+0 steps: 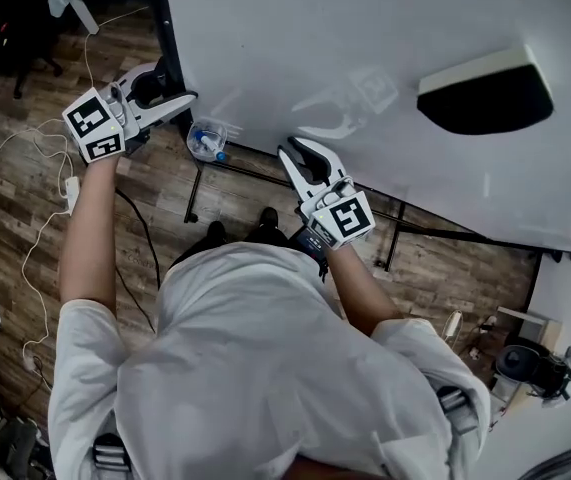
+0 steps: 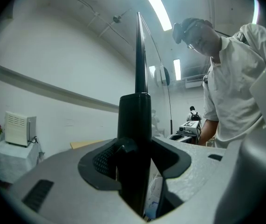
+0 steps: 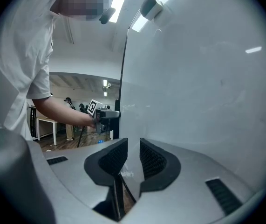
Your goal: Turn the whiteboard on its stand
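Left tongs (image 2: 135,148) grip whiteboard (image 1: 345,28); seemingly tilted face-up, lengthwise sideways.

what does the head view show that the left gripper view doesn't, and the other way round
Only the head view: the black eraser lying on the whiteboard face, the wood floor, and the stand's legs. Only the left gripper view: a ceiling light strip and a white appliance on a side table. Both: the left tongs clamped on the board's black edge, the right tongs at its near edge, and the person's white shirt.
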A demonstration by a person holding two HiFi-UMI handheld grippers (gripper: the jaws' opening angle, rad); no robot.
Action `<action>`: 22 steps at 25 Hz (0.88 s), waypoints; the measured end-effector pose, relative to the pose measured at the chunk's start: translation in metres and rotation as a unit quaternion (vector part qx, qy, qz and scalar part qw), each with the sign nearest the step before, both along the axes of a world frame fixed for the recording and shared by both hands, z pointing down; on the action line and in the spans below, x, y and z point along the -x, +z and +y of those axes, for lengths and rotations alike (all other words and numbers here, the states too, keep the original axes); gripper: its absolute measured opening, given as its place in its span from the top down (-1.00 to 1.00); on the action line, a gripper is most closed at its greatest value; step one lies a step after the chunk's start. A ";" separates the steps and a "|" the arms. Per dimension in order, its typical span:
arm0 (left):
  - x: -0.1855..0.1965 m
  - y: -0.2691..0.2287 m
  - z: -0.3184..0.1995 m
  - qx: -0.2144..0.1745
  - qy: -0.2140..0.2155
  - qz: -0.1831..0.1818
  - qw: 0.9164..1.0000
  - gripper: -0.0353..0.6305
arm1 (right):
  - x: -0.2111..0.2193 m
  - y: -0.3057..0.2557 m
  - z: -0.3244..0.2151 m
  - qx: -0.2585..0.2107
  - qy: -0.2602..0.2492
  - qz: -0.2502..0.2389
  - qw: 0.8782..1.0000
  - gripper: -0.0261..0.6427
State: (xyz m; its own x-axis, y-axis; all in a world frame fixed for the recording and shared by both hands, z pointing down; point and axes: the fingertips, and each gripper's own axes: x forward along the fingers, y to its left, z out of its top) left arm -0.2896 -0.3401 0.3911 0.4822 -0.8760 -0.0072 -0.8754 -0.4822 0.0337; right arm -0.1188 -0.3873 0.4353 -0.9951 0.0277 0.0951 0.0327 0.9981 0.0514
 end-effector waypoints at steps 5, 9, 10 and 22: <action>-0.002 -0.004 0.000 0.003 -0.006 -0.002 1.000 0.24 | 0.006 -0.006 0.005 -0.002 -0.021 -0.005 1.000 0.70; 0.000 -0.003 0.002 -0.002 -0.007 0.000 1.000 0.24 | 0.011 -0.014 0.010 -0.010 -0.031 -0.015 0.999 0.71; 0.001 -0.003 0.002 -0.003 -0.009 -0.001 1.000 0.24 | 0.012 -0.015 0.011 -0.011 -0.033 -0.017 0.999 0.71; -0.005 -0.018 0.002 0.005 -0.014 0.002 1.000 0.24 | 0.006 -0.022 0.024 -0.001 -0.052 -0.013 0.999 0.72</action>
State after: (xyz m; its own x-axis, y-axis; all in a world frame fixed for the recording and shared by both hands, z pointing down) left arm -0.2841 -0.3377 0.3731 0.4566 -0.8897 0.0008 -0.8889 -0.4562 0.0416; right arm -0.1245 -0.3636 0.4132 -0.9890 0.1305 0.0697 0.1344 0.9894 0.0545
